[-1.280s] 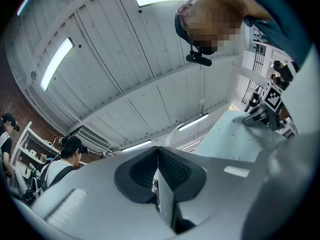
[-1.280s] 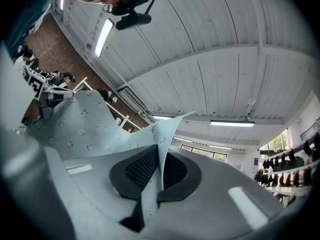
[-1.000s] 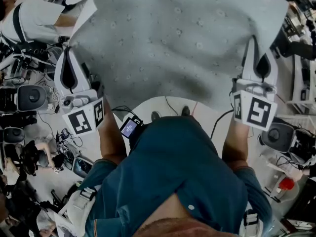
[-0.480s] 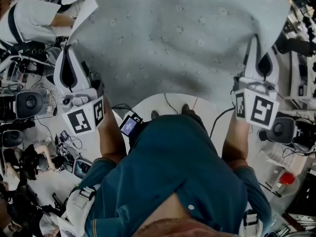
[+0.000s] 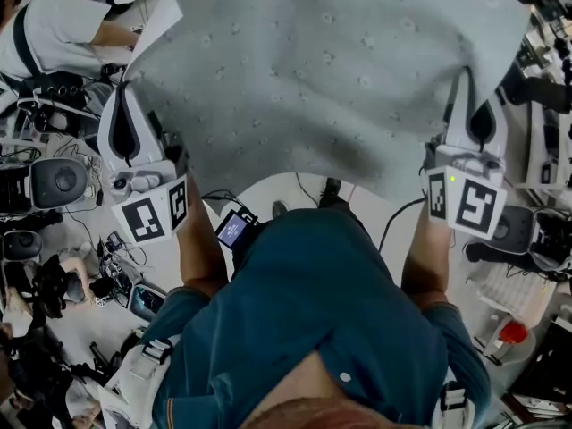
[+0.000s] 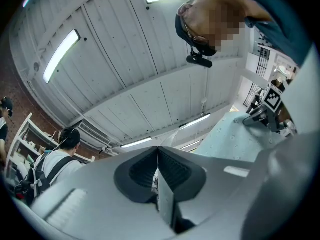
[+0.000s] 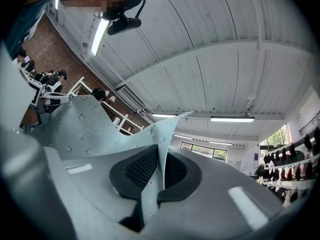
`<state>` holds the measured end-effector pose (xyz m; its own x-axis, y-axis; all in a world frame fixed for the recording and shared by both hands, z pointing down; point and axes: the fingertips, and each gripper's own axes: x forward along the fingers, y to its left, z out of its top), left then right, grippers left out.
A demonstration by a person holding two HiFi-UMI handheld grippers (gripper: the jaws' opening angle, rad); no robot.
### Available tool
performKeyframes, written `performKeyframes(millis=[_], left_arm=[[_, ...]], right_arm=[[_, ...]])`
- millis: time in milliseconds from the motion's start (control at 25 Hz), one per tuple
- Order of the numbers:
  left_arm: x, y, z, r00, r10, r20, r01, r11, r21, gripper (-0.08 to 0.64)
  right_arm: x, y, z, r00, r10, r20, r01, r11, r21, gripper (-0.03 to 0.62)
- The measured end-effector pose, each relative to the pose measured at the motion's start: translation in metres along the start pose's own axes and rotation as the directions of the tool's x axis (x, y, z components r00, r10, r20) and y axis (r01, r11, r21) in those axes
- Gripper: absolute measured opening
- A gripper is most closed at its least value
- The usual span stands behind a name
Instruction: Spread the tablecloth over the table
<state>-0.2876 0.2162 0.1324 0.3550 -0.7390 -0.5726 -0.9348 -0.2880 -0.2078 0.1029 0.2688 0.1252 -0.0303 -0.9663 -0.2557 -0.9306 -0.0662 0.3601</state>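
A pale blue-grey tablecloth (image 5: 322,70) with small flowers hangs spread in the air in front of me, filling the upper head view. My left gripper (image 5: 123,92) is shut on its left edge and my right gripper (image 5: 466,77) is shut on its right edge. In the left gripper view the jaws (image 6: 158,166) pinch a thin fold, and the tablecloth (image 6: 235,134) runs off to the right. In the right gripper view the jaws (image 7: 159,169) clamp a flowered fold, and the tablecloth (image 7: 85,124) stretches left. The cloth hides any table.
A person in white (image 5: 54,29) sits at the upper left. Cables and devices (image 5: 54,186) litter the floor on the left. More equipment (image 5: 527,231) and a red-capped bottle (image 5: 511,332) stand at the right. My feet show below the cloth's lower edge.
The cloth's hanging lower edge has shifted slightly and its folds have rippled. My right gripper has drifted a little down and right. Both grippers remain shut on the cloth.
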Motion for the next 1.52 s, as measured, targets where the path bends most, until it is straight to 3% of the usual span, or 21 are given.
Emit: performKeyframes(millis=[560,1040,1320,1520], left_arm=[[0.056,-0.04,-0.025,0.993,0.106,-0.043,-0.102,0.991,0.089,0.002],[0.082,-0.077,-0.034,0.976,0.207,-0.068,-0.193,0.966,0.171,0.002],[0.113,-0.109,-0.042,0.973,0.218,-0.077,-0.2,0.961,0.19,0.002],[0.124,-0.102,-0.057,0.975,0.201,-0.094,-0.182,0.967,0.18,0.002]], right_arm=[[0.092,-0.053,-0.051,0.99,0.127,0.06,-0.131,0.989,0.073,0.014],[0.148,-0.091,-0.084,0.965,0.236,0.119,-0.248,0.963,0.105,0.014],[0.174,-0.122,-0.107,0.958,0.256,0.131,-0.273,0.953,0.133,0.014],[0.184,-0.118,-0.111,0.963,0.248,0.11,-0.261,0.956,0.13,0.014]])
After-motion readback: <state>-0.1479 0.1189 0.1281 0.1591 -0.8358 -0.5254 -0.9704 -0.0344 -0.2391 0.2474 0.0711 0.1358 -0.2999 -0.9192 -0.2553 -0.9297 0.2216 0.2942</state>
